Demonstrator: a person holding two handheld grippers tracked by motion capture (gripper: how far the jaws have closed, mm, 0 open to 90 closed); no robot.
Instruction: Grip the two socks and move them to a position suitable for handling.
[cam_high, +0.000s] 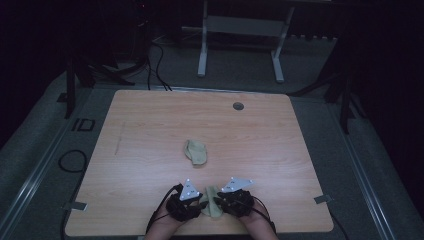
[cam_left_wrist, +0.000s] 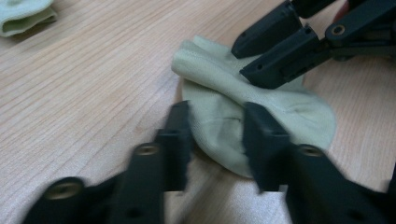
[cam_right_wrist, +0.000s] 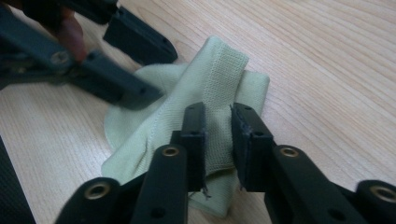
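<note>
Two grippers closing in on one sock at the table's near edge

Nearest the person, the pale green knitted sock (cam_high: 212, 202) lies crumpled on the light wooden table (cam_high: 150, 130), between the left gripper (cam_left_wrist: 215, 135) and the right gripper (cam_right_wrist: 218, 135). The right gripper's jaws pinch a raised fold of its ribbed cuff, so it looks gripped. The left gripper's jaws straddle the rounded end, a gap showing beside the fabric, so I judge them not yet clamped. The risk: a thin fold could slip free if the pull comes early, or both claws could bunch the knit instead of spreading it. Farther off, mid-table, a second pale green folded sock (cam_high: 196, 151) lies well apart, untouched.
</note>
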